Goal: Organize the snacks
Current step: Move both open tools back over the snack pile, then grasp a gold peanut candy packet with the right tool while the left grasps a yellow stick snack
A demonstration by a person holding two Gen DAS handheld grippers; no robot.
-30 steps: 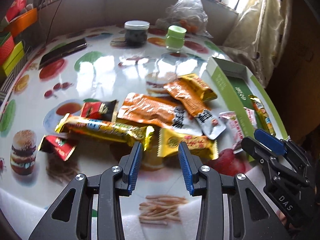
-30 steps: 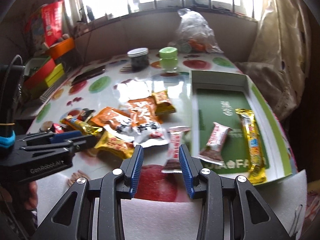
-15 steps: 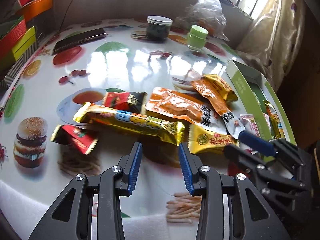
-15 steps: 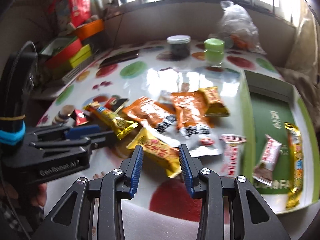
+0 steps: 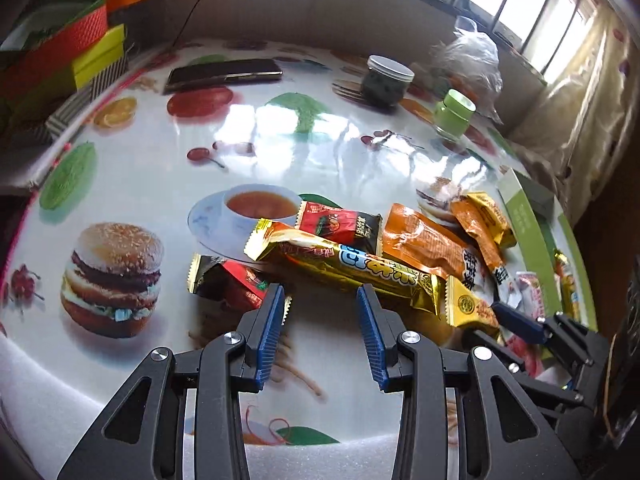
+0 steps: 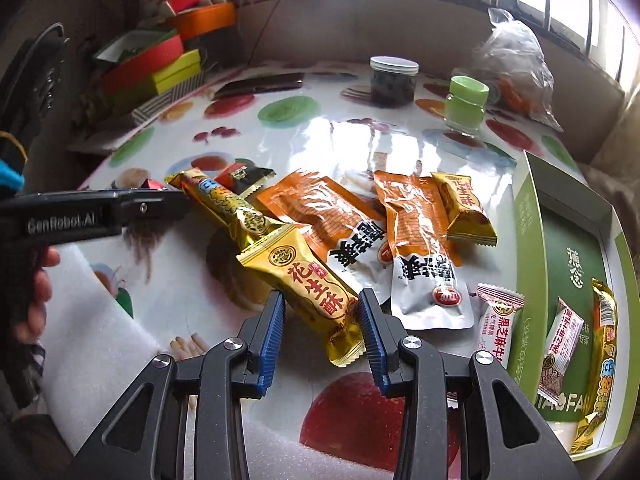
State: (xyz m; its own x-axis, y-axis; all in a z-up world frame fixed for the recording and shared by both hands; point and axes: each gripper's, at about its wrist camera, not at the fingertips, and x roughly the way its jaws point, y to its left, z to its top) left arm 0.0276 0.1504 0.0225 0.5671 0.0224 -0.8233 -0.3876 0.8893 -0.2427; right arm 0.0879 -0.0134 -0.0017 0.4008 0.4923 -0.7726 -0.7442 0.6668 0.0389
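Straddling the near end of a gold peanut-candy bar (image 6: 310, 280), the right gripper (image 6: 321, 308) has its blue pads on either side of the wrapper with a sliver of space each way, so the claw is narrow but gripping nothing; the left gripper (image 5: 320, 300) hovers over bare tablecloth (image 5: 140, 160), likewise narrow and empty, its left pad just beside a small red packet (image 5: 228, 280); just beyond those pads a long gold bar (image 5: 348, 268) lies slantwise, and behind it a red-and-black packet (image 5: 340, 226); to the right of these, two orange pouches (image 6: 420, 236) lie side by side, with a small gold packet (image 6: 464, 212) touching the right one; a pink-and-white candy (image 6: 498, 320) rests near the green box (image 6: 528, 216) at the right edge, and inside that box lie another pink-and-white candy (image 6: 560, 344) and a long gold bar (image 6: 600, 364); farther back stand a dark jar (image 6: 394, 80) and a green jar (image 6: 466, 106), well apart from the snacks; a clear plastic bag (image 6: 516, 64) sits at the far right; a dark flat case (image 5: 224, 74) lies far left.
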